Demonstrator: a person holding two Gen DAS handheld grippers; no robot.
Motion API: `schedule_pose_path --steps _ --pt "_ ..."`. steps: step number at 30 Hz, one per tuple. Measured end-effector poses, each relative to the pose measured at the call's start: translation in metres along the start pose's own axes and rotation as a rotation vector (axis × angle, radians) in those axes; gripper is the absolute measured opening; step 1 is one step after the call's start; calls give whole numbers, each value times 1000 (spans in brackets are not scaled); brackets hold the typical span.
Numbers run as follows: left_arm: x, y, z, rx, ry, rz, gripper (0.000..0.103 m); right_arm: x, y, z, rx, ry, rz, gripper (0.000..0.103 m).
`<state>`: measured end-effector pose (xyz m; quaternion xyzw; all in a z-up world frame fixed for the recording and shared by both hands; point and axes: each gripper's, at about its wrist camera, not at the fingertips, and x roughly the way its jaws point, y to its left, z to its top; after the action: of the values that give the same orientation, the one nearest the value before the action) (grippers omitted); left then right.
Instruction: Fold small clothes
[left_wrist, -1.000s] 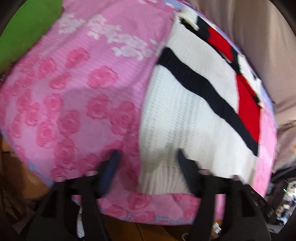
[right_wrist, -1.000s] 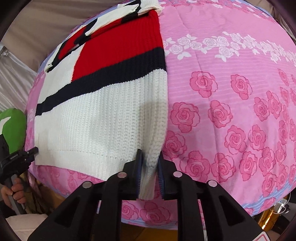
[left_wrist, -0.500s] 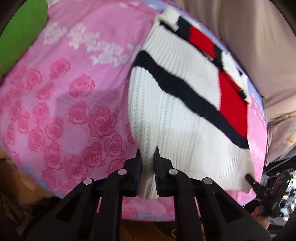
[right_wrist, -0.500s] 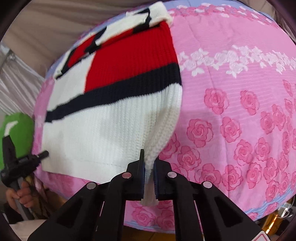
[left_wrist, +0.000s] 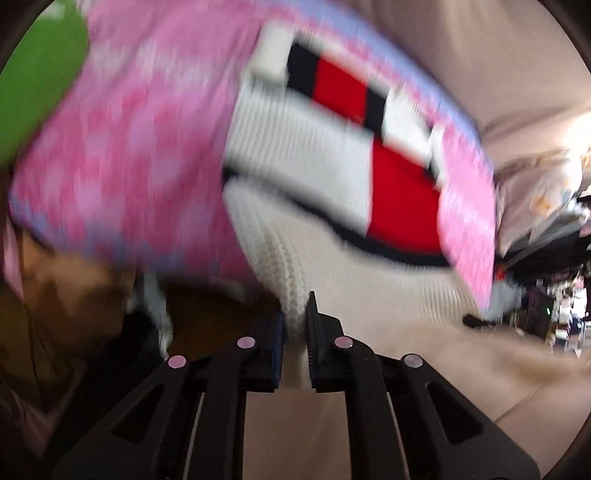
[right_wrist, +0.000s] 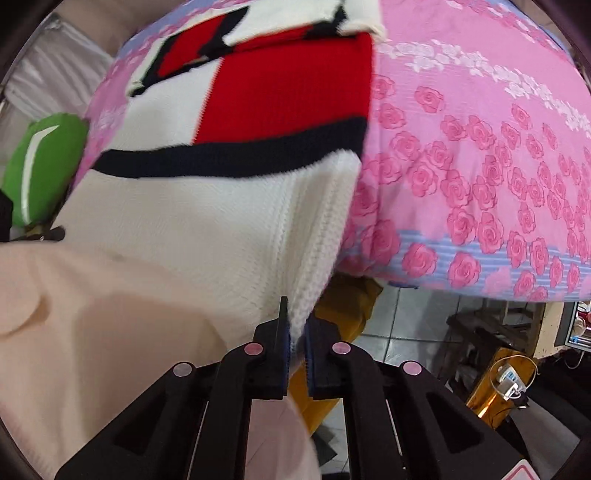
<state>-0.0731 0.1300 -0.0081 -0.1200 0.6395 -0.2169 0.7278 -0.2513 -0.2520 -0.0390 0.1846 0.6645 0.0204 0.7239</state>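
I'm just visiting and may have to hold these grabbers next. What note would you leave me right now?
Left gripper: shut on the sweater's white bottom hem, near one corner.
Right gripper: shut on the hem near the other corner.
The hem is pulled off the front edge of the pink rose bedspread; the red and black upper part lies flat on it.
Done: both corners gripped and lifted.
Left: probably carry the hem up to the collar, release, then fold again.

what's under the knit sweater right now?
The pink rose-print bedsheet lies under the far part of the knit sweater. The near hem is lifted, pinched by the left gripper and right gripper. Whatever the sweater covers cannot be seen.
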Motion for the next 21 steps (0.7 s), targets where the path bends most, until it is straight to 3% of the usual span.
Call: schedule_pose_path --steps 3,6,8,9,12,14,15,17,18,20,21 --pt "-3 -27 73 79 -208 11 10 -39 4 40 -1 -170 38 6" --pt "23 -36 140 96 -310 58 10 -64 -13 111 63 -410 96 6" --pt "45 -33 173 81 -327 107 11 -60 -33 167 139 -536 149 6" --pt "66 -34 195 78 -328 131 11 -54 -39 185 178 -562 162 6" --pt "96 -26 221 56 -379 194 22 -14 -62 245 322 -562 221 10" --pt "112 -18 233 29 -372 229 32 8 -67 271 379 -563 187 15" --pt "114 -15 235 18 -370 239 33 16 -70 277 418 -569 187 15" --pt "100 -6 229 -25 -409 213 52 18 -68 279 450 -583 193 16" --pt "90 -2 223 -46 -432 184 57 15 -67 278 443 -594 192 19" --pt "73 2 212 -58 -477 128 64 3 -55 265 365 -622 121 30" --pt "67 3 207 -61 -489 117 66 0 -51 260 337 -634 94 41"
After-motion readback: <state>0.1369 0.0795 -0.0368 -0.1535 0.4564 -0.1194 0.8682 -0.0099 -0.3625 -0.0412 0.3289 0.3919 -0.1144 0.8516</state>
